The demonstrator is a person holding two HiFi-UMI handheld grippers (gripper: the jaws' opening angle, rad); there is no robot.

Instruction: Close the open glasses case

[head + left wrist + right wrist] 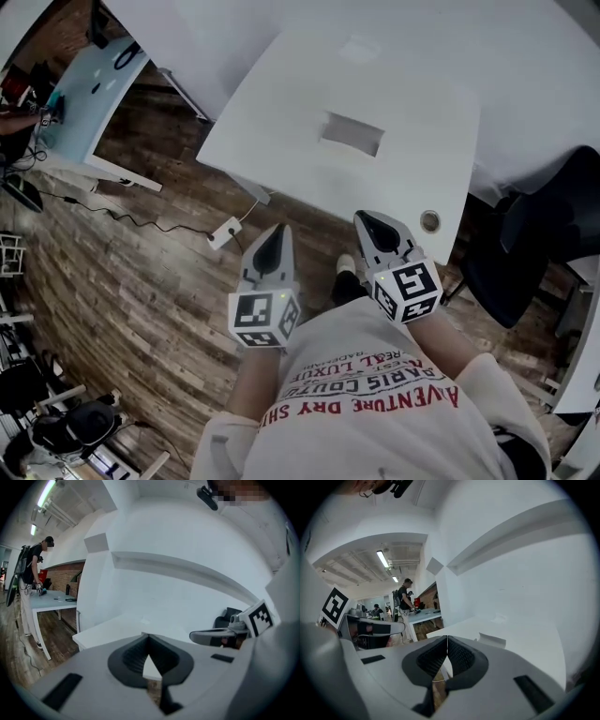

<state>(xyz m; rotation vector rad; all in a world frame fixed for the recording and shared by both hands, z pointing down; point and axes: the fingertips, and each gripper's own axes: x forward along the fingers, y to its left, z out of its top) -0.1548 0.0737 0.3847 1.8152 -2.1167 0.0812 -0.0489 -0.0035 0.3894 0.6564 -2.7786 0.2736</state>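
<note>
The open glasses case (352,133) is pale, with a grey inside, and lies near the middle of the white table (281,112). The right gripper view shows the glasses case (492,640) as a low white shape on the tabletop, ahead of the jaws. My left gripper (274,234) is shut and empty, held over the wooden floor short of the table's near edge. My right gripper (375,225) is also shut and empty, its tip just over the table's near edge. Both are close to my body, well short of the case. Each gripper view shows jaws pressed together with nothing between them.
A black chair (534,234) stands to the right of the table. A white power strip (225,232) with its cable lies on the wooden floor at the left. Another table (94,94) stands far left, with a person (33,573) beside it. A round cable hole (430,221) is near the table's corner.
</note>
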